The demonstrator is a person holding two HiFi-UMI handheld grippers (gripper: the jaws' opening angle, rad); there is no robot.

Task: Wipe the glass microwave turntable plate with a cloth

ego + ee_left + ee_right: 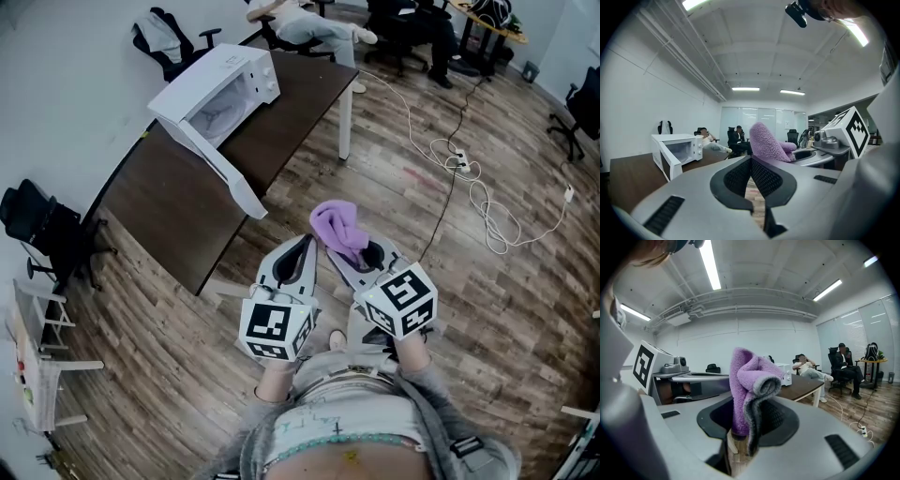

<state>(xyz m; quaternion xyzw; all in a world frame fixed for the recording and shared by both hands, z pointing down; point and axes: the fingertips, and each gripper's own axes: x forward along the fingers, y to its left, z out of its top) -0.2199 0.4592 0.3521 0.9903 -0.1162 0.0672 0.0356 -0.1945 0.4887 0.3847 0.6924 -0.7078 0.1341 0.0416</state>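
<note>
Between my right fingers (778, 420), clamped tight: the cloth (745, 380).
Fluffy purple, grey-edged, bunched upright; left fingers (738, 178) closed on nothing.

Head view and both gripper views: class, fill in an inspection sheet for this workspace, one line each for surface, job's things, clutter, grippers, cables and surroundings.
Surface: dark table, bare apart from one appliance.
Job's things: white microwave at the table's far end, with its door open; the plate cannot be made out inside it. Purple cloth is in the right gripper.
Clutter: nothing seen on the table.
Grippers: right gripper shut on the cloth; left gripper shut, holding nothing. Both are held away from the table.
Cables: white cable and power strip loose on the wooden floor.
Surroundings: office chairs, seated people, white rack.
</note>
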